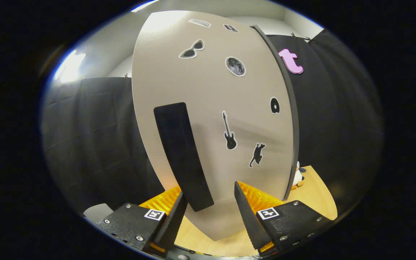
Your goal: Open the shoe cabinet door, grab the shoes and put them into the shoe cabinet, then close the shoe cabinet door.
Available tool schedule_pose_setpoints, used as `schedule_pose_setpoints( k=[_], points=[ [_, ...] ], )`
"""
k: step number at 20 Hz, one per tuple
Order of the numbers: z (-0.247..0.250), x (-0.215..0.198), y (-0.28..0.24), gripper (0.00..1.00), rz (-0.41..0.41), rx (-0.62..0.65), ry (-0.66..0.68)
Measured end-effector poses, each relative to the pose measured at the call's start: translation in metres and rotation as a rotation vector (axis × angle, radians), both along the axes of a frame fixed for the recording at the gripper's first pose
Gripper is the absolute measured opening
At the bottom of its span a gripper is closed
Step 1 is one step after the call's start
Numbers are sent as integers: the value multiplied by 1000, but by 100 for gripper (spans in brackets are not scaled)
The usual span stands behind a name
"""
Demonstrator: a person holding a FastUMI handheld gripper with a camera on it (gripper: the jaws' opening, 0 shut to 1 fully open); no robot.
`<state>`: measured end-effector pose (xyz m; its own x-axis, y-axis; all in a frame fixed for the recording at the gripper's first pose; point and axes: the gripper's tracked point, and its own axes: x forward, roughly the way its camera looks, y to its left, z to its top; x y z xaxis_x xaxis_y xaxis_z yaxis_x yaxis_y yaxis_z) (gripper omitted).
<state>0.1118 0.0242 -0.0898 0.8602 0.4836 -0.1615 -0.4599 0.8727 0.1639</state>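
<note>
Jaws parted, gripper (pixel 208 211) holding nothing. Fingers flanking lower end of door handle (pixel 182 155), no pad seen pressing on it. Handle: dark bar on shoe cabinet door (pixel 211 108), just ahead of fingers, nearer left finger, long axis running from 11 o'clock down to 5 o'clock. Door: pale panel with stickers, dark edge at 3 o'clock. Wooden tabletop (pixel 316 195) beneath; small plush toy (pixel 297 177) beyond door edge. Likely next: closing on handle, then pulling. Shoes not located.
</note>
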Motion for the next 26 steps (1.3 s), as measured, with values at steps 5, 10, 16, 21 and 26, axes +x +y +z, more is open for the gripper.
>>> schedule_pose_setpoints(
  k=[5,10,16,21,26],
  points=[
    [3,23,41,80,36,-38,-43],
    [4,47,73,81,71,-23,-87],
    [2,61,84,87,2,-39,-116],
    [2,67,87,88,-76,-40,-123],
    [0,72,89,89,-134,-49,-130]
  ],
)
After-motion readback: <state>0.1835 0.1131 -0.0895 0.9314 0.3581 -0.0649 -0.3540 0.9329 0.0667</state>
